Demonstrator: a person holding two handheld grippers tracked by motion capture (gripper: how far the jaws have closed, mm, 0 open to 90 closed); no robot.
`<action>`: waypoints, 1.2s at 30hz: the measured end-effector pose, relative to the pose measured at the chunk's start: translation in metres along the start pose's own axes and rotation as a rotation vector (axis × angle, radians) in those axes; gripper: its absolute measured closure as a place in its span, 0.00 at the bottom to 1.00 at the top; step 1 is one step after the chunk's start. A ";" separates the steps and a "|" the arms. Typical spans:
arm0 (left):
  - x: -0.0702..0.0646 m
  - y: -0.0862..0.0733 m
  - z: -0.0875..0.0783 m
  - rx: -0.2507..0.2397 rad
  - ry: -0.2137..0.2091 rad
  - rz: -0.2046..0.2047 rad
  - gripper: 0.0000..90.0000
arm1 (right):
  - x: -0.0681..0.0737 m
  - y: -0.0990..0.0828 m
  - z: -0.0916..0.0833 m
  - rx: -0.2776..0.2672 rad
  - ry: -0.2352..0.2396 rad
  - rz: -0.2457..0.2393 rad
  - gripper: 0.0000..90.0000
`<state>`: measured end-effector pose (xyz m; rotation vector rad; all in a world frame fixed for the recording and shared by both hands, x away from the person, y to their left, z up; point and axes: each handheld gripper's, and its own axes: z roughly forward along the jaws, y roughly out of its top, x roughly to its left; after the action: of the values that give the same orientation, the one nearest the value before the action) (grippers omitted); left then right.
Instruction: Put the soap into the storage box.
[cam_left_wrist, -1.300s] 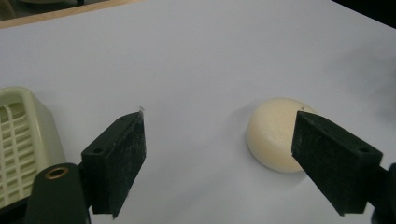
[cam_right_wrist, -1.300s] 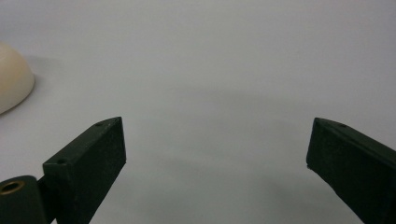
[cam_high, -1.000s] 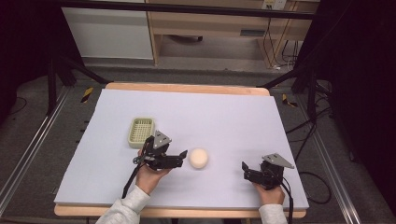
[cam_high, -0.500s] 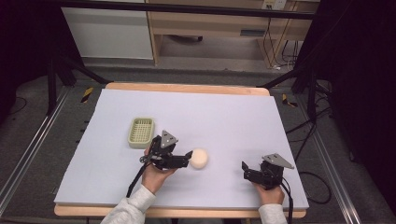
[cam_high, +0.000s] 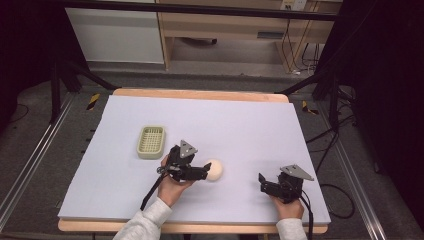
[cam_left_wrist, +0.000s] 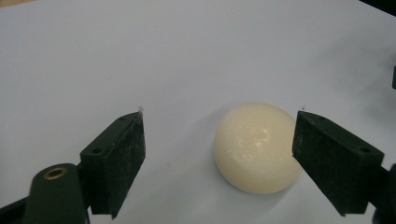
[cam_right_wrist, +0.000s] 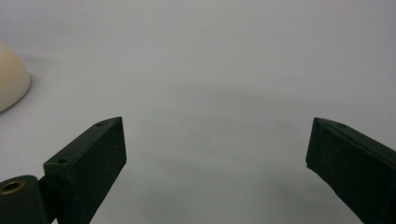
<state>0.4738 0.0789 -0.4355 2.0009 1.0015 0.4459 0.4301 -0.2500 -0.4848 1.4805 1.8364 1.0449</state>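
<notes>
A pale lavender table (cam_high: 240, 120) spreads across the frame, its wooden edge showing at the far and near sides. Left of centre on it sits a small pale green basket (cam_high: 151, 141) with slatted walls, nothing visible inside it. Near the middle, toward the near edge, the person's left hand brings the left gripper (cam_high: 204, 172) up to a round cream soap-like lump (cam_high: 214, 170) that lies on the table just right of the basket's near corner and well apart from it. In the left gripper view the jaws stand released on either side of the lump (cam_left_wrist: 257, 147), the right jaw just beside its flank or brushing it, the left jaw clear of it with bare table between. At the near right, the right gripper (cam_high: 262, 182) rests low over the table in the person's other hand, well apart from the lump, its jaws spread wide over bare surface; the lump's edge (cam_right_wrist: 11, 77) shows at the far left of the right gripper view
</notes>
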 end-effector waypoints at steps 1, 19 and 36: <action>-0.001 0.000 0.001 -0.001 0.001 -0.002 0.19 | 0.000 0.000 0.000 -0.001 0.000 0.000 0.06; -0.011 0.001 0.011 0.030 -0.015 0.010 0.17 | 0.001 -0.001 0.000 0.002 -0.008 -0.008 0.06; -0.024 0.001 0.022 0.068 -0.021 0.049 0.16 | 0.001 -0.001 0.001 0.001 -0.011 -0.014 0.06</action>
<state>0.4732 0.0484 -0.4462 2.0911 0.9679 0.4215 0.4302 -0.2490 -0.4857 1.4691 1.8378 1.0276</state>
